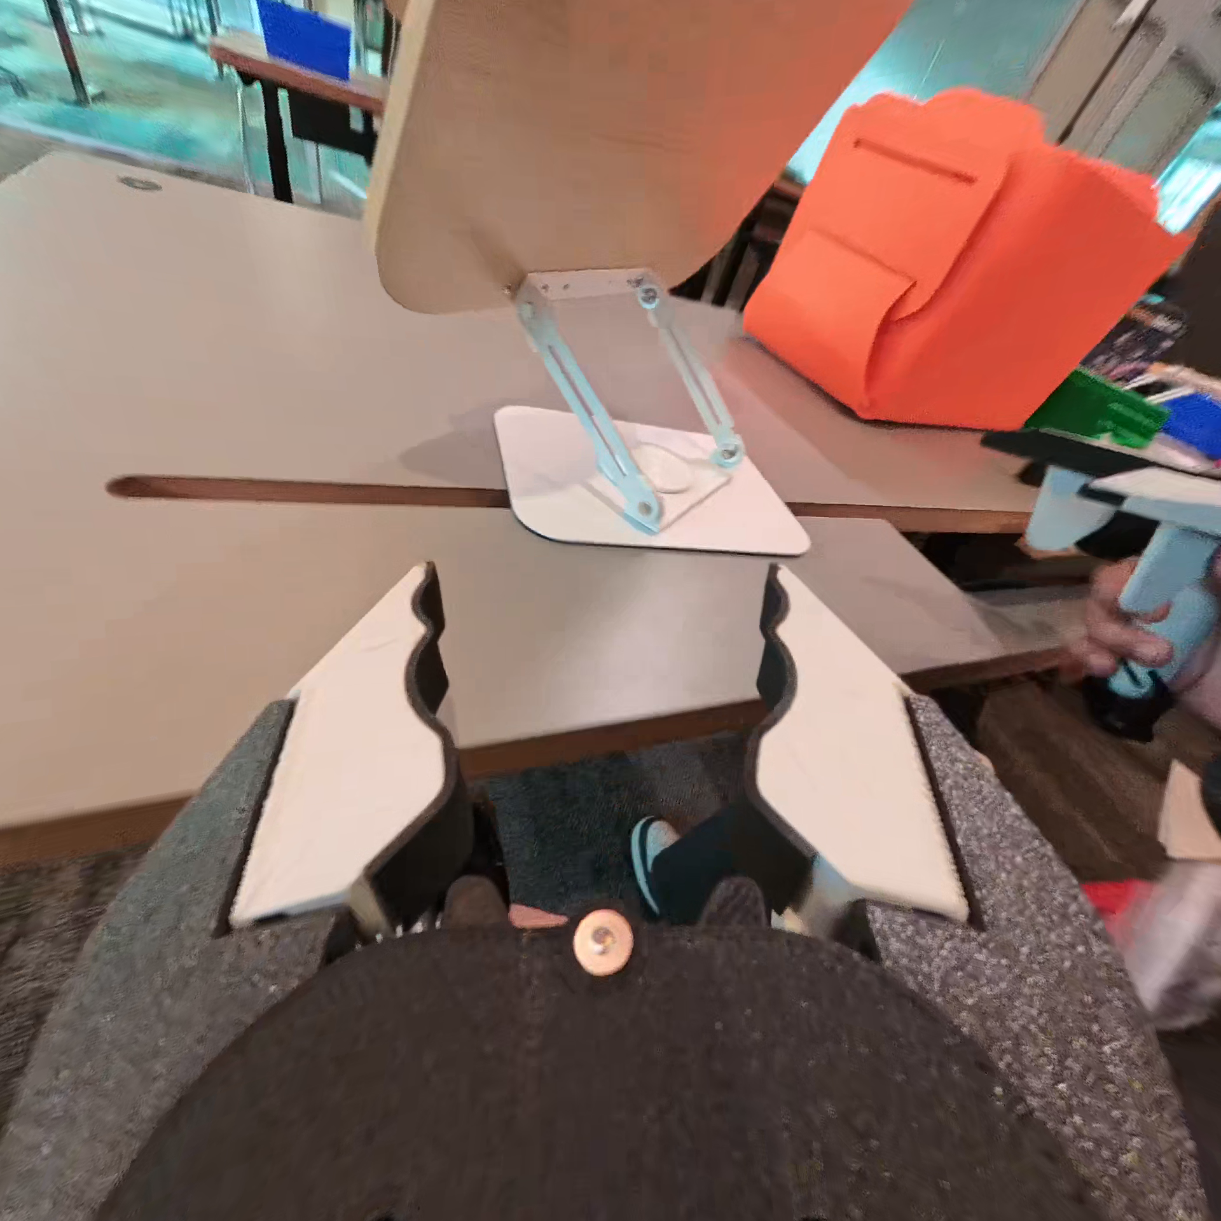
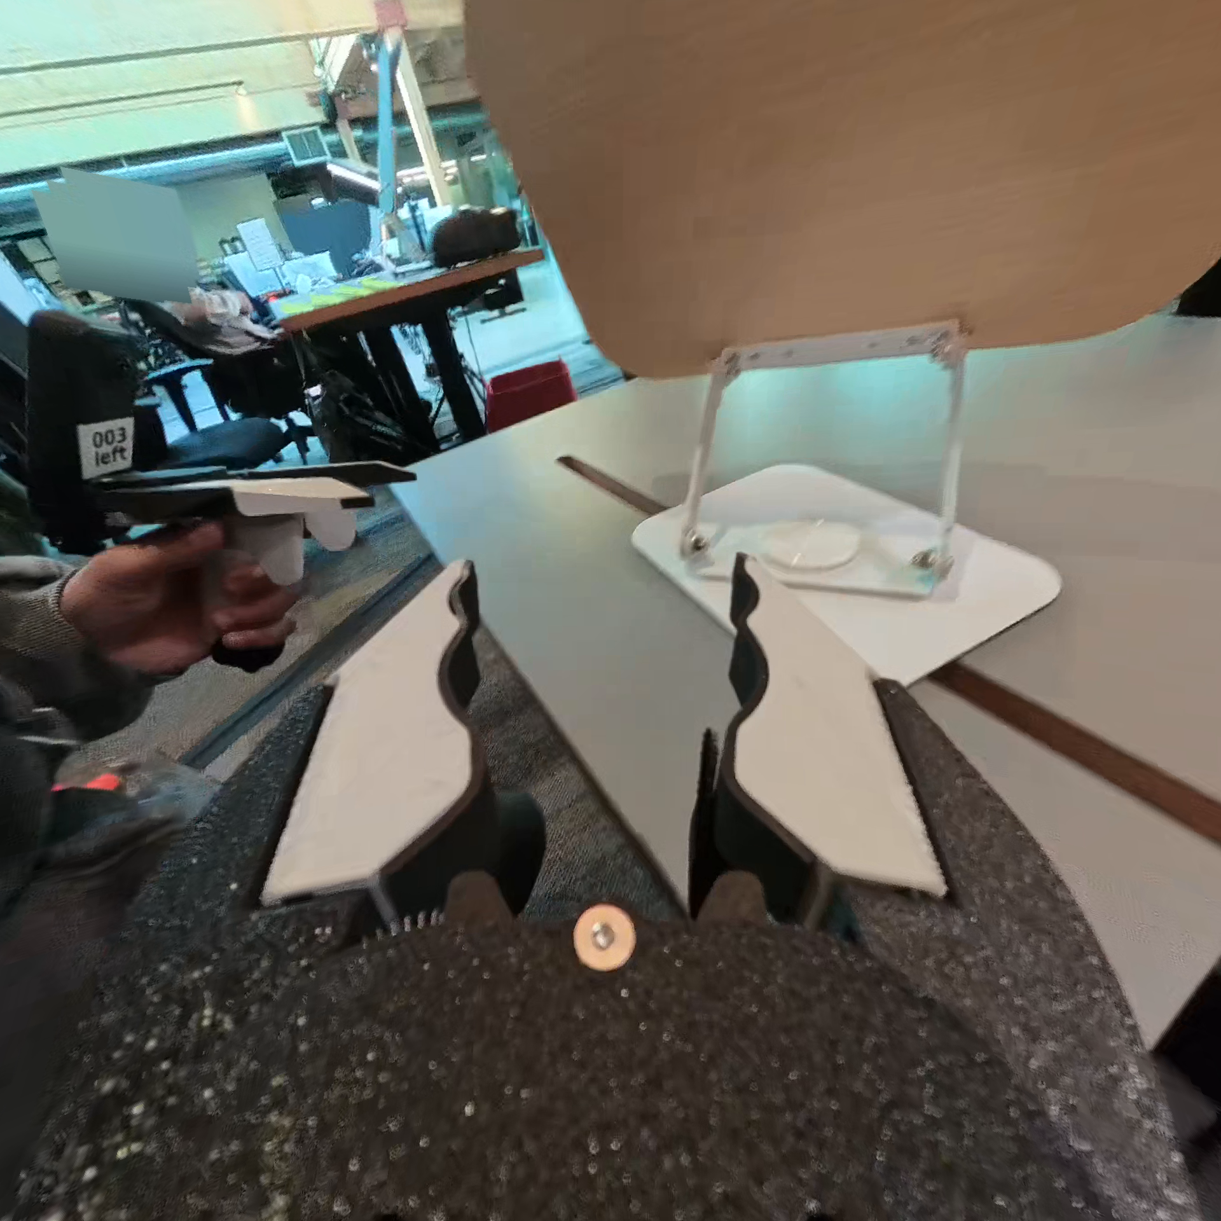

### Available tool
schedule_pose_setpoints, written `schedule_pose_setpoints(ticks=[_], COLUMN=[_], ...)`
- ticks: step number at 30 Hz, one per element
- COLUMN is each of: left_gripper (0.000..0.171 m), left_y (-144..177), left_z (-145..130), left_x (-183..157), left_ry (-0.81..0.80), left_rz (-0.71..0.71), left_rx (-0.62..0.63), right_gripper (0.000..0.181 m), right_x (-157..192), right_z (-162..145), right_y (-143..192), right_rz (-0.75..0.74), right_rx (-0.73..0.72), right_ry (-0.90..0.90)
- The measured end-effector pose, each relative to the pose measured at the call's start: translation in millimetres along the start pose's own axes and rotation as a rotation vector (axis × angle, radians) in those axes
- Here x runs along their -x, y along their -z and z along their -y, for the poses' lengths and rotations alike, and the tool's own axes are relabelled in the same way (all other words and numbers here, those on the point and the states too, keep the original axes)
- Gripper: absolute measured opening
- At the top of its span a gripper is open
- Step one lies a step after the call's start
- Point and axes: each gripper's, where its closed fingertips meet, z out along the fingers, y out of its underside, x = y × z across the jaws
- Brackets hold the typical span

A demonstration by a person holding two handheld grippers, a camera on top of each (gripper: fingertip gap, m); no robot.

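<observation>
Hovering above the near edge of the grey table [image 1: 198, 396], the left gripper [image 1: 598, 594] is keeping its two white fingers wide apart, with nothing between them. It is pointing at the stand [image 1: 651, 492], which is sitting on the table just ahead of the fingertips, across a dark slot [image 1: 297, 490] in the tabletop. The stand is carrying a tilted wooden panel [image 1: 581, 132] on two thin metal arms above a white base plate. Further right, an orange bag [image 1: 958, 264] is resting on the table, well apart from the stand. At the right, the right gripper [image 2: 601, 575] is also being held released and empty; its right finger [image 2: 813, 727] is overlapping the base plate [image 2: 991, 594] in the right wrist view, but I cannot tell if they are touching. A hand [image 2: 165, 594] is holding the left gripper's handle at the left edge of that view
</observation>
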Motion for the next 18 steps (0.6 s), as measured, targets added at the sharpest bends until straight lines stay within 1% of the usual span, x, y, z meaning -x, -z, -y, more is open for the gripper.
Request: schedule_pose_setpoints(ticks=[2,3,5,6,7,8,9,10,11,13,15,16,18], left_gripper=[0.097,0.097,0.098,0.097,0.096,0.098,0.097,0.096,0.096,0.098,0.097,0.096,0.095], left_y=[24,37,64,75,83,88,94,98,101,109,120,125,132], left_z=[-15,-22,-34,-35,-33,-30,-26,-25,-28,-40,-52,-58,-70], left_x=[-22,-32,-52,-59,-60,-59,-60,-61,-65,-78,-75,-74,-78], left_ry=[0.003,0.005,0.052,0.074,0.096,0.122,0.148,0.160,0.156,0.055,-0.071,-0.091,-0.074], left_rz=[-0.075,-0.112,-0.165,-0.174,-0.147,-0.115,-0.102,-0.094,-0.089,-0.121,-0.068,-0.050,-0.059], left_rx=[-0.052,-0.071,-0.044,-0.036,-0.046,-0.075,-0.117,-0.148,-0.142,-0.097,-0.099,-0.098,-0.070], right_gripper=[0.080,0.076,0.088,0.087,0.087,0.091,0.090,0.091,0.093,0.096,0.095,0.095,0.095], right_x=[23,35,71,80,77,76,83,93,98,106,111,111,114], right_z=[-22,-37,-67,-73,-76,-75,-74,-76,-81,-89,-91,-92,-94], right_y=[18,29,49,59,65,69,72,75,78,84,86,87,89], right_rz=[0.025,0.038,0.141,0.149,0.097,0.037,0.024,0.047,0.049,0.060,0.076,0.066,0.064], right_rx=[0.015,0.049,0.214,0.261,0.261,0.238,0.205,0.178,0.174,0.176,0.168,0.165,0.171], right_ry=[0.011,-0.016,-0.067,-0.066,-0.045,-0.035,-0.025,0.002,0.022,-0.001,-0.034,-0.051,-0.062])
